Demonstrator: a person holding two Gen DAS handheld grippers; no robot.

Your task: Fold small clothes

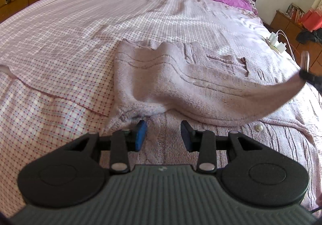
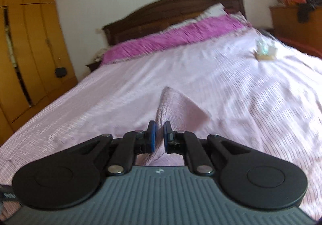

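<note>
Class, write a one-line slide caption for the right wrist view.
Right gripper pinches a lifted fold of the pale pink knitted garment above the checked bedspread.

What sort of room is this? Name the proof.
A home bedroom: a made bed with a dark wooden headboard, and a tall wooden wardrobe beside it.

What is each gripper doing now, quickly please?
Left gripper: open, holding nothing.
Right gripper: closed on the pale pink knitted garment.
</note>
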